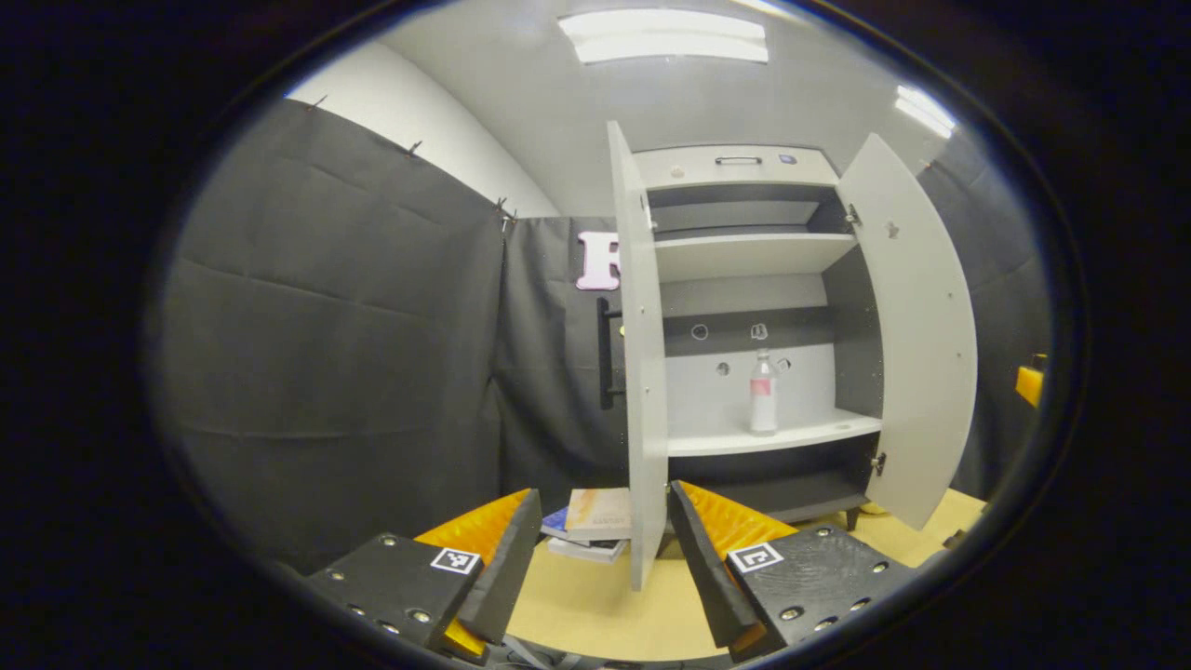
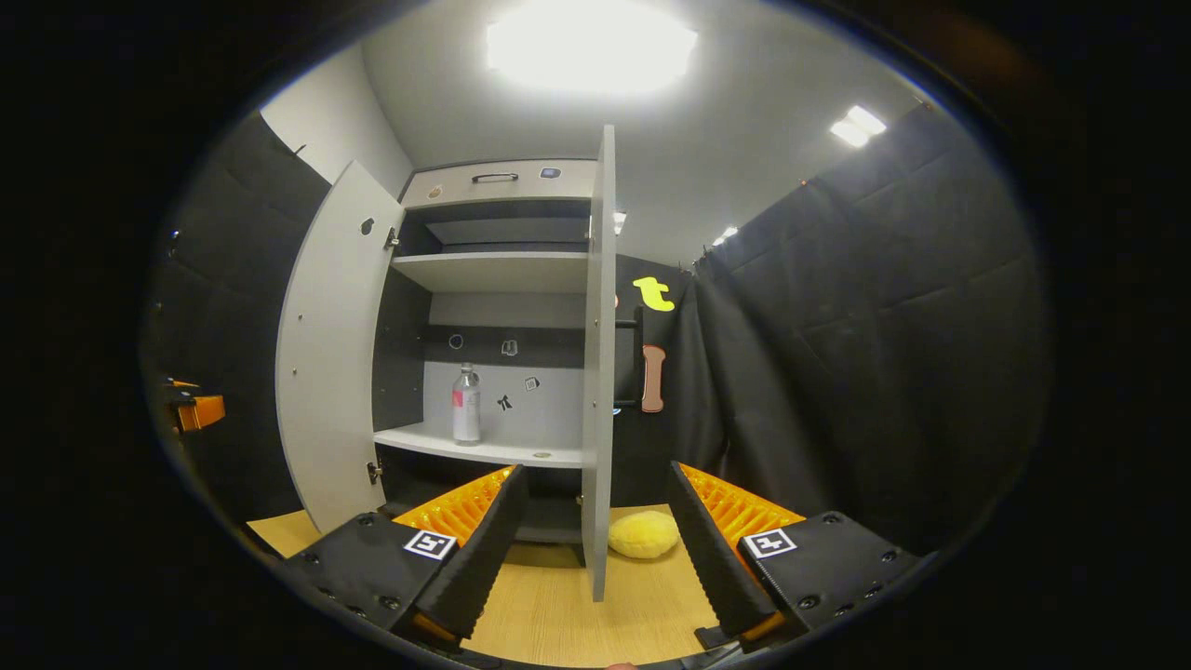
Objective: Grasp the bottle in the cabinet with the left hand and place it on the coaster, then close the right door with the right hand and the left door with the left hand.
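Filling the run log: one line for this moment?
stage: pre-grasp | bottle: upright on shelf | doors: both open | left gripper: open | right gripper: open

No text, brand or number can be read. The clear plastic bottle (image 1: 763, 394) on the grey cabinet's lower shelf (image 1: 772, 434) carries a pink label too small to make out. Small stickers on the cabinet's back panel (image 2: 507, 348) are illegible. Square black-and-white coded markers (image 1: 755, 556) sit on the gripper bodies, without letters.
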A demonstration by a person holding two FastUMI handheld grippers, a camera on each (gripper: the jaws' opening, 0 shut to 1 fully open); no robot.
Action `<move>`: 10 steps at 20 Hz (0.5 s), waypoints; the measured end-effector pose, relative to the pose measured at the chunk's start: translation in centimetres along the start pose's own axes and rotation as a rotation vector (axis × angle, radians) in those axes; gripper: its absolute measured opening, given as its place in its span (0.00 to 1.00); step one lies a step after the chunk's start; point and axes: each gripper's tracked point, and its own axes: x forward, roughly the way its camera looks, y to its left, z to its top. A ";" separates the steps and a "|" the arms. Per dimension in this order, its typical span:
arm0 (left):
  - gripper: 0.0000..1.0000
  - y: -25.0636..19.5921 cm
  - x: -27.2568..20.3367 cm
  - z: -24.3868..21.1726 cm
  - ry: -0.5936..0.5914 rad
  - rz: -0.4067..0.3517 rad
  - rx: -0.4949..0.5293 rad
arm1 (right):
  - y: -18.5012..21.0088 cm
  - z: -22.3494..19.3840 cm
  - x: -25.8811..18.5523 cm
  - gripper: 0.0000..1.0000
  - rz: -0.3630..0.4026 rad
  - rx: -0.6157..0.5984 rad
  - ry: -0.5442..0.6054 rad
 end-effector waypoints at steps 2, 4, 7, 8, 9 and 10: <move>0.88 -1.9 0.4 0.7 -0.011 -0.022 0.003 | -0.9 -0.3 0.0 0.96 0.004 0.001 0.002; 0.74 -4.1 1.2 1.2 -0.018 -0.052 0.009 | -1.4 -0.8 0.2 0.96 0.019 0.020 0.007; 0.81 -7.3 3.1 2.2 -0.018 -0.107 -0.010 | -1.7 -1.8 0.3 0.96 0.054 0.045 0.020; 0.81 -8.1 4.0 2.3 -0.012 -0.124 -0.026 | -2.0 -2.1 0.3 0.96 0.054 0.043 0.026; 0.81 -9.2 4.8 2.3 -0.003 -0.141 -0.041 | -2.1 -2.3 0.3 0.96 0.053 0.042 0.030; 0.74 -10.2 6.0 2.4 0.001 -0.160 -0.051 | -2.1 -2.5 0.4 0.96 0.055 0.041 0.035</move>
